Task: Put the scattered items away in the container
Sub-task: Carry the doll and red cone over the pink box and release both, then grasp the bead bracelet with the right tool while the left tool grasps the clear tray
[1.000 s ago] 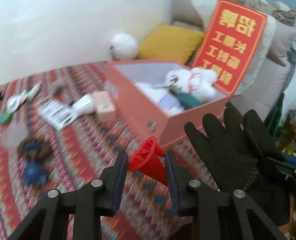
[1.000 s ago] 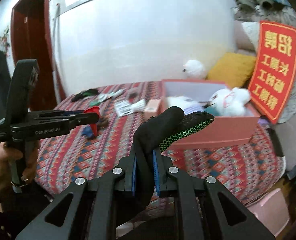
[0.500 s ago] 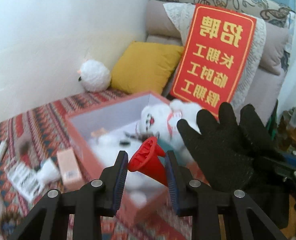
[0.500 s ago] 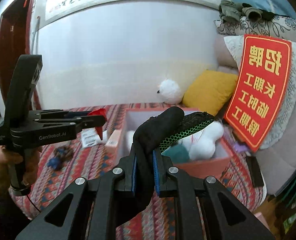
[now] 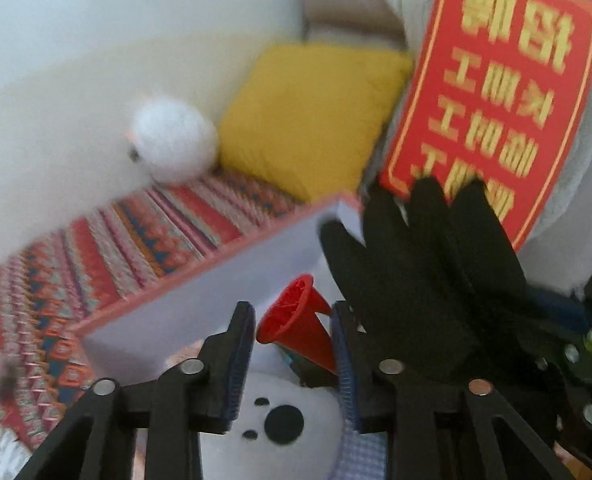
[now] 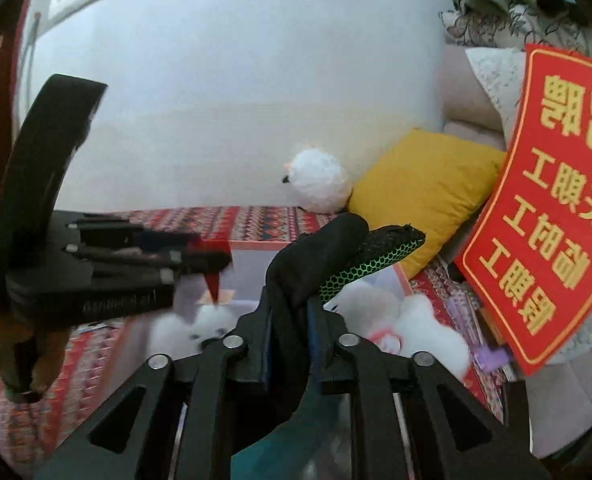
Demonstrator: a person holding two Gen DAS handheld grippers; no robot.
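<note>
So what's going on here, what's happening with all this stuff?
A person is tidying toys into a pink box, with handheld tongs in each hand. The left tongs grip a small red cone over the open box; the right tongs are shut on a black glove. White plush toys already lie inside. Neither item has been dropped yet.

The red cone (image 5: pixel 296 320) is small, ribbed plastic, tilted with its open mouth toward 11 o'clock, clamped in the left gripper (image 5: pixel 291 344) over the pink box (image 5: pixel 199 276). The black glove (image 6: pixel 316 264) — its green honeycomb palm showing — sticks up limp from the right gripper (image 6: pixel 289 344). White plush toys (image 6: pixel 416 316) lie inside the box.
</note>
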